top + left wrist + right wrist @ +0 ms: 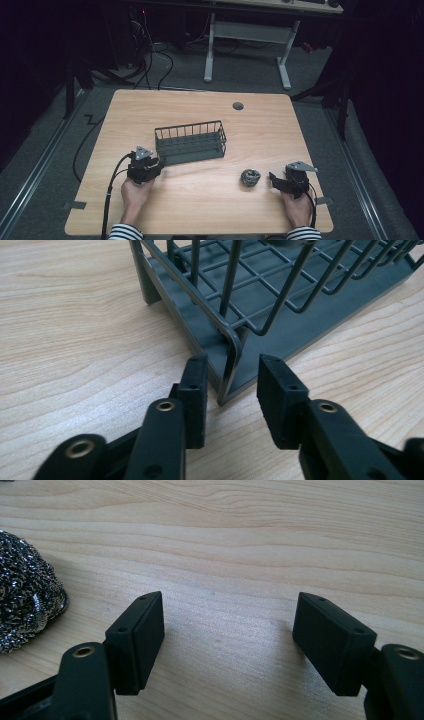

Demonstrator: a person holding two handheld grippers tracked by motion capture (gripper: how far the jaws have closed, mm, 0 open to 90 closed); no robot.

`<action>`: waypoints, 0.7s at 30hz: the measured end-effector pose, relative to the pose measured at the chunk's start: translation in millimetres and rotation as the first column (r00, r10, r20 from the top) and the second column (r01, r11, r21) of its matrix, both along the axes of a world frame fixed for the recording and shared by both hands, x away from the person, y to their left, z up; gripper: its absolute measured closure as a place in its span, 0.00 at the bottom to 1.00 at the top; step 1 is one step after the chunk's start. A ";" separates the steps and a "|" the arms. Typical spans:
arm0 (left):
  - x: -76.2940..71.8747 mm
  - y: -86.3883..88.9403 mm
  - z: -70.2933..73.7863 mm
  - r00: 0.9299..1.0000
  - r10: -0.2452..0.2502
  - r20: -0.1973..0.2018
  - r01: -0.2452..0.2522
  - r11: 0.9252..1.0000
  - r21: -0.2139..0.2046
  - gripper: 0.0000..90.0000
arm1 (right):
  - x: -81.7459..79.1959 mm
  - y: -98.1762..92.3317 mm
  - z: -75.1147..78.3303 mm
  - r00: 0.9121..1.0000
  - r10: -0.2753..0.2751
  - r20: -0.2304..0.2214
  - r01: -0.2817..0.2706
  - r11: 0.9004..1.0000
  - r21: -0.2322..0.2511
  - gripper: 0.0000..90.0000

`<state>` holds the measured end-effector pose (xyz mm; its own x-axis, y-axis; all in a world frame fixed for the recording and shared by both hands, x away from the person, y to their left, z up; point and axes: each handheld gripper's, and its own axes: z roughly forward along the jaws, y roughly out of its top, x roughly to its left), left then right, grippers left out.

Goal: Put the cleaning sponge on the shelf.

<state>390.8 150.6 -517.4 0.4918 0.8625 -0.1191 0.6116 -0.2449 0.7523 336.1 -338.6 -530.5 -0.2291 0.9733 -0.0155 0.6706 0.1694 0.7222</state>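
left gripper (159, 164): at the near-left corner of the wire basket (190, 141), held by the person's left hand (135, 192). In the left gripper view the jaws straddle the basket's corner post (231, 362), one pad on each side, with a sliver of gap at both pads. Not yet clamped, as far as that view shows.

basket position: left of the table's middle on the wooden table (200, 210), upright and empty. Its long axis runs left to right, tilted a little so the right end sits farther away.

basket from left gripper: directly ahead and slightly to the right, the corner already between the pads. Judged, the coming move is simply to close on that post.

steel scourer (249, 177): on the bare wood right of centre, nearer than the basket and well apart from it.

right gripper (274, 181): just right of the scourer, jaws spread with only tabletop between them, grasping nothing. In the right gripper view the scourer (25, 587) lies outside the left pad.

nearer hand: left for the basket, right for the scourer.
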 end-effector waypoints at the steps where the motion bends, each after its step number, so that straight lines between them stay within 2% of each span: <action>1: 0.2 0.1 -0.2 1.000 -0.001 -0.002 0.001 1.000 0.002 0.76 | 0.0 0.0 0.0 1.000 0.000 0.000 0.000 1.000 0.000 0.32; 14: 4.5 1.6 -4.0 1.000 -0.006 0.001 0.006 1.000 0.009 0.91 | 0.0 0.0 0.0 1.000 0.000 0.000 0.000 1.000 0.000 0.32; 21: 5.8 2.4 -4.0 1.000 -0.010 0.008 0.010 1.000 0.005 0.94 | 0.1 0.0 -0.1 1.000 0.000 0.001 0.000 1.000 0.001 0.32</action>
